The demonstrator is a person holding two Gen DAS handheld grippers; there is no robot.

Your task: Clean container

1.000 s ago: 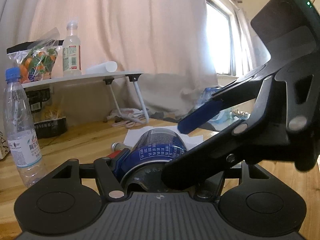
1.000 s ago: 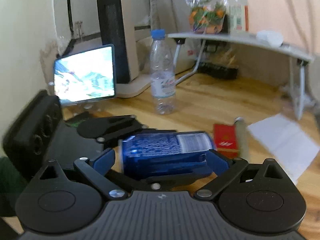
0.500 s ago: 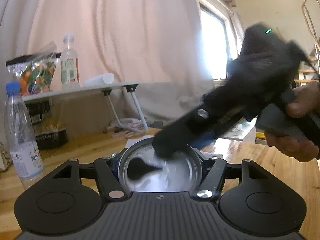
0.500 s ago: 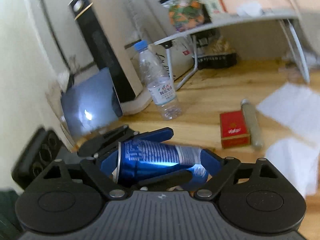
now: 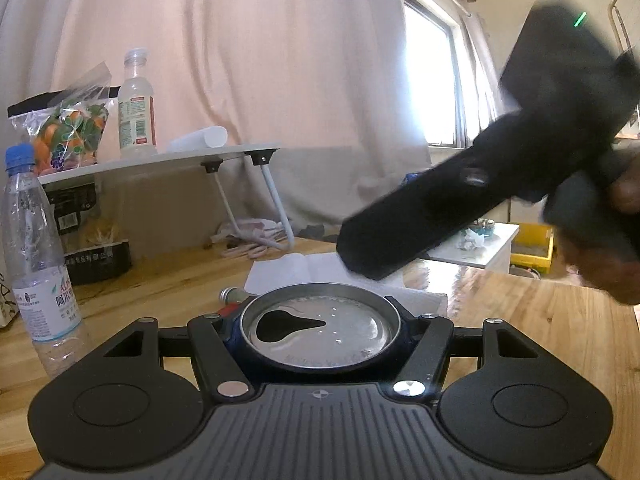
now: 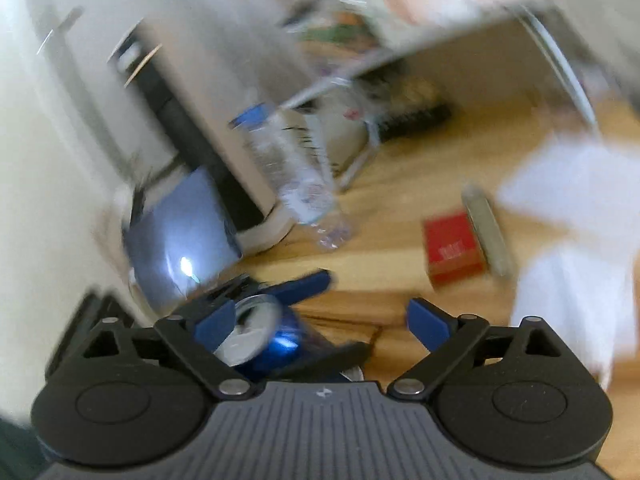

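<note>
A: Nearest: blue can (image 5: 320, 334), clamped between the fingers of the left gripper (image 5: 320, 344), silver top with its drinking hole facing the camera.

B: And the right gripper (image 6: 320, 316)?

A: Fingers spread wide, gripping nothing. Blurred in both views, so clearly in motion. From the left wrist, seen up and to the right of the can, well clear of it.

B: Beyond the can?

A: Just behind it, a white paper towel (image 5: 320, 270) flat on the wooden table (image 5: 540, 320). Left of the can, a red box (image 6: 452, 248) with a slim metal tube (image 6: 486, 232) beside it; further left, a water bottle (image 5: 36, 264) standing upright. Farthest back, a small folding table (image 5: 160, 160) holding a snack bag and a second bottle.

B: Risks?

A: Likely a dented wall if squeezed harder: thin aluminium. Possibly drips onto the table through the open hole if tipped further forward. Perhaps a knocked-over water bottle from a fast, blurred swing back toward the towel.
</note>
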